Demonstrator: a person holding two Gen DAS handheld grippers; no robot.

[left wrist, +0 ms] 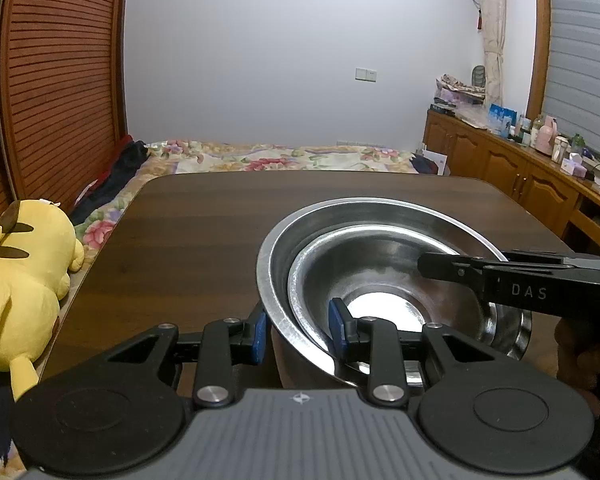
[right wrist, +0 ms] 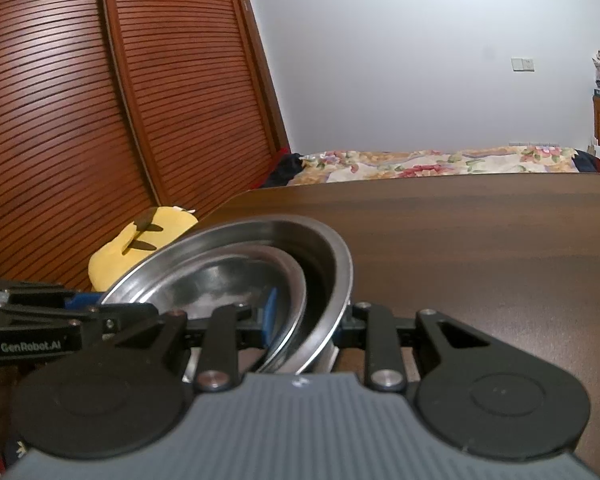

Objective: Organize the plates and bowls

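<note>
Two nested stainless-steel bowls sit tilted on a dark wood-grain desk (left wrist: 188, 232) in a bedroom, gripped from opposite sides by two hand-held tools. The large shiny steel outer bowl (left wrist: 276, 248) carries a smaller steel inner bowl (left wrist: 380, 276) inside it, the inner one lying off-centre against the near wall.

In the left wrist view, the left tool (left wrist: 298, 330), black with blue pads, is pinching the near rims of both bowls: one pad sits outside the outer bowl, the other inside the inner bowl. The right tool (left wrist: 432, 268) reaches in from the right over the far rim; its tip lies inside the bowls.

In the right wrist view, the right tool (right wrist: 306, 320) straddles the rims of the outer bowl (right wrist: 340, 264) and inner bowl (right wrist: 228, 280), pinching them with one blue pad inside and the other finger outside. The left tool (right wrist: 84, 300) shows at the left edge, at the opposite rim.

A yellow plush toy (left wrist: 24, 280) lies beside the desk's left edge, next to a bed with a floral cover (left wrist: 268, 158). Brown louvred wardrobe doors (left wrist: 56, 80) stand behind it.
</note>
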